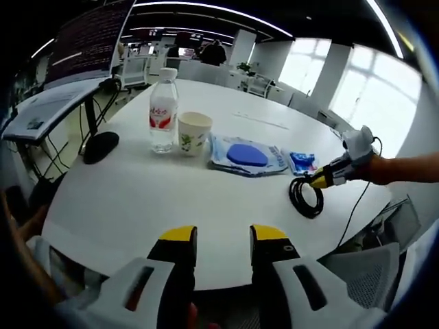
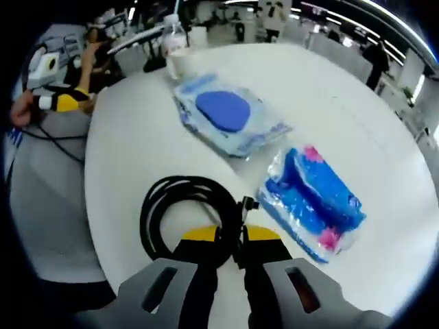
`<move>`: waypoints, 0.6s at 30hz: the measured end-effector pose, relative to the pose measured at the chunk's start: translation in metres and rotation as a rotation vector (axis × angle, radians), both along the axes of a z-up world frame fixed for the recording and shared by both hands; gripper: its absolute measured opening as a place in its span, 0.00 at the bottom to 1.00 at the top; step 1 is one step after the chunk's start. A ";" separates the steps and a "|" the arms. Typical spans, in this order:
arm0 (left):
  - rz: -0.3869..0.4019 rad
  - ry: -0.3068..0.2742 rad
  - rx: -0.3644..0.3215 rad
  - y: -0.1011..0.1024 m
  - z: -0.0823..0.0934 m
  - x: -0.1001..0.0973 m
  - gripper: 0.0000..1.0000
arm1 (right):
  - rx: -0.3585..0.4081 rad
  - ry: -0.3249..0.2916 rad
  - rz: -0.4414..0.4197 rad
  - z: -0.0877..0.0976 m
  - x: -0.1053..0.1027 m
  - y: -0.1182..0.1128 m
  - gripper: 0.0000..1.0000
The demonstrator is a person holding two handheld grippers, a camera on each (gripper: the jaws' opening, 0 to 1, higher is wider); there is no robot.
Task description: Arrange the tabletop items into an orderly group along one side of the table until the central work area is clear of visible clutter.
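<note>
Right claw [image 2: 232, 236] on cable coil [image 2: 180, 205]

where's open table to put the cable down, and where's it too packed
Bare table runs wide between the left gripper and the row. Crowded: water bottle, paper cup, flat blue pack, small blue pouch, then the black cable coil in the right gripper.

Bottle [image 1: 163, 110], cup [image 1: 194, 133], two blue packets [image 1: 247, 155], coiled cable [image 1: 306, 195].
</note>
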State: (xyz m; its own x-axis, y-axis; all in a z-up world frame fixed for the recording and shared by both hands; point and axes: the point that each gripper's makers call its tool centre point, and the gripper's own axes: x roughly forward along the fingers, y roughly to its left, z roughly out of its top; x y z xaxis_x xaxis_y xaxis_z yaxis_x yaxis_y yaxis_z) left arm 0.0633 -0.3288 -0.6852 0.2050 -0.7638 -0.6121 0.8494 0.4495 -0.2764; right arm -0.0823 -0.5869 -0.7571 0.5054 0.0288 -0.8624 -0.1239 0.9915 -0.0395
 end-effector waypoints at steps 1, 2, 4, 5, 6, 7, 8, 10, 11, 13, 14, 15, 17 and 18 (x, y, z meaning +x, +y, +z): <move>0.003 0.003 0.000 0.001 0.000 0.000 0.29 | -0.002 0.006 0.033 -0.001 0.002 0.002 0.09; 0.005 0.004 0.000 0.002 0.000 0.000 0.29 | -0.003 0.010 0.069 -0.001 0.005 0.005 0.09; 0.012 0.007 0.000 0.003 -0.002 0.000 0.29 | 0.007 0.011 0.110 -0.002 0.009 0.010 0.09; 0.015 0.009 0.001 0.003 -0.003 0.001 0.29 | 0.011 0.013 0.116 -0.002 0.012 0.011 0.09; 0.016 0.008 0.001 0.003 -0.003 0.001 0.29 | 0.009 0.016 0.123 -0.001 0.013 0.012 0.09; 0.019 0.010 0.001 0.004 -0.003 0.001 0.29 | 0.007 0.022 0.135 -0.003 0.016 0.013 0.09; 0.022 0.010 0.001 0.004 -0.003 0.002 0.29 | 0.007 0.025 0.142 -0.004 0.017 0.013 0.09; 0.028 0.011 -0.002 0.004 -0.002 0.002 0.29 | -0.009 0.036 0.169 -0.005 0.020 0.013 0.09; 0.030 0.012 -0.003 0.004 -0.001 0.002 0.29 | -0.011 0.039 0.173 -0.006 0.021 0.013 0.09; 0.031 0.009 -0.003 0.003 -0.001 0.002 0.29 | -0.010 0.034 0.165 -0.006 0.025 0.011 0.09; 0.032 0.009 -0.003 0.003 0.000 0.003 0.29 | -0.012 0.035 0.160 -0.005 0.026 0.011 0.09; 0.034 0.009 -0.003 0.003 -0.001 0.003 0.29 | -0.013 0.038 0.155 -0.006 0.026 0.011 0.10; 0.037 0.008 -0.003 0.003 0.000 0.004 0.29 | -0.020 0.038 0.144 -0.006 0.026 0.009 0.10; 0.037 0.008 -0.003 0.003 0.000 0.004 0.29 | -0.024 0.035 0.136 -0.006 0.027 0.007 0.10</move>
